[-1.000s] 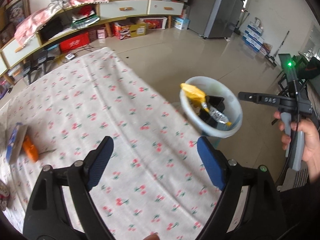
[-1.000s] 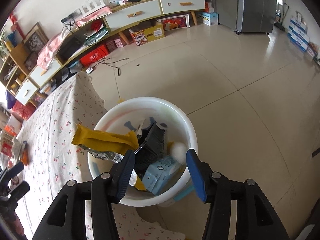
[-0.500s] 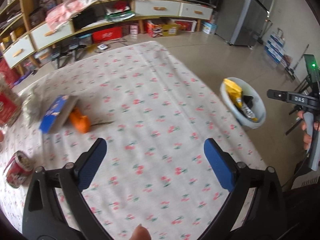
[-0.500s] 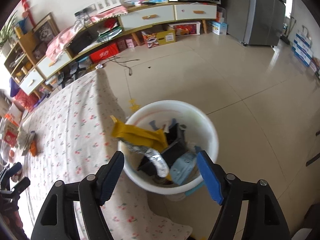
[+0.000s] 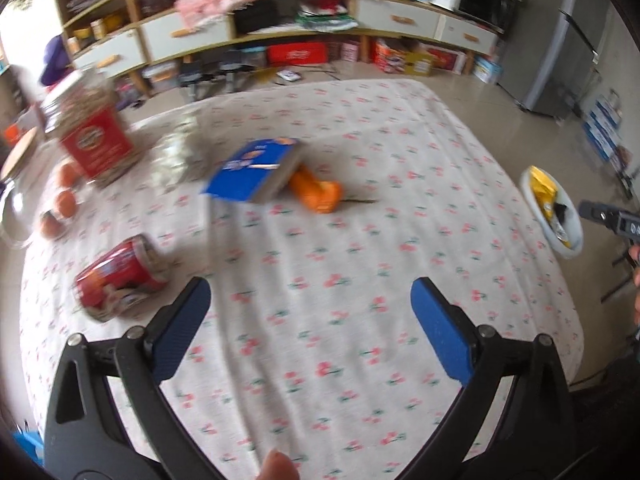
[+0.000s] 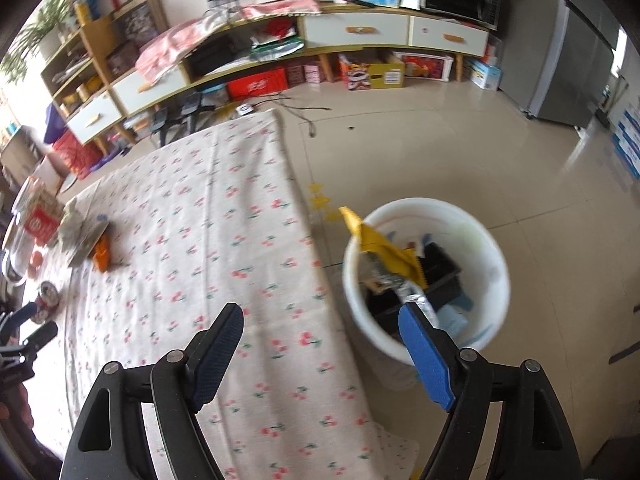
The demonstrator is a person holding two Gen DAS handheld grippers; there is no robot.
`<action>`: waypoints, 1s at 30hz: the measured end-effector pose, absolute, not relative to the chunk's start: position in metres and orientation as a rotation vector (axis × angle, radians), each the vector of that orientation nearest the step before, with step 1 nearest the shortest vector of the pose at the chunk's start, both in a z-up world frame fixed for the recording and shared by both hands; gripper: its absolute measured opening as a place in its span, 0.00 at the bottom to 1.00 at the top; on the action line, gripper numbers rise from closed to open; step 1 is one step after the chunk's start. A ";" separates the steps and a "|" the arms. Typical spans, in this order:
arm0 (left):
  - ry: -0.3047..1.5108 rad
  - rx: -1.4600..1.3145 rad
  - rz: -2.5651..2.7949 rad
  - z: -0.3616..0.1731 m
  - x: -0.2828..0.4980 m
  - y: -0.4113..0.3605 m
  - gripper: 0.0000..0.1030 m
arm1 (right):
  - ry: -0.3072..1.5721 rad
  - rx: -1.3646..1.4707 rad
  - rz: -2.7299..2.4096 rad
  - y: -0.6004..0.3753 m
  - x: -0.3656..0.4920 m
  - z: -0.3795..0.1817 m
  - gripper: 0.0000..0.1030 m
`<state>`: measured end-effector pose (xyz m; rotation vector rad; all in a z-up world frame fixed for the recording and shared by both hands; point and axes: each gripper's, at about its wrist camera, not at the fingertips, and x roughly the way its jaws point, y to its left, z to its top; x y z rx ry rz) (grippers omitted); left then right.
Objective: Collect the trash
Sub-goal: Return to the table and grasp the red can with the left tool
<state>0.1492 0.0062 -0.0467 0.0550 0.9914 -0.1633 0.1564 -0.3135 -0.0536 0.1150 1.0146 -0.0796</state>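
1. The white bin (image 6: 426,284) is standing on the tiled floor just off the table's right edge, holding a yellow wrapper (image 6: 382,242) that is poking above its rim, along with dark and pale blue scraps; in the left wrist view the same bin (image 5: 554,216) is sitting small at the far right.
2. The right gripper (image 6: 322,346) is hovering with its blue pads spread wide and nothing between them. A second ago it was directly over the bin; now it is sitting back and to the left, so that its left pad is over the cloth and its right pad over the bin's near rim.
3. The left gripper (image 5: 310,318) is likewise wide apart and empty above the cherry-print tablecloth (image 5: 360,240). It is facing much more of the table's left side than a second ago.
4. Trash now showing ahead of it: a blue box (image 5: 254,170) leaning on an orange packet (image 5: 318,192), and a red can (image 5: 120,280) lying on its side nearer the left pad.
5. Farther left, blurred, a red tin (image 5: 94,138) and a few oranges (image 5: 60,204) are coming into sight.
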 end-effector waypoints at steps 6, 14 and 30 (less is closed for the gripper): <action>0.989 -0.020 -0.010 -0.054 0.148 0.049 0.98 | 1.032 0.080 -0.050 -0.278 0.160 -0.063 0.83; 0.978 -0.153 0.220 -0.067 0.151 0.104 0.98 | 1.069 0.062 -0.017 -0.242 0.172 -0.078 0.83; 0.983 -0.229 0.318 -0.098 0.187 0.128 0.99 | 1.097 0.029 0.076 -0.173 0.193 -0.089 0.83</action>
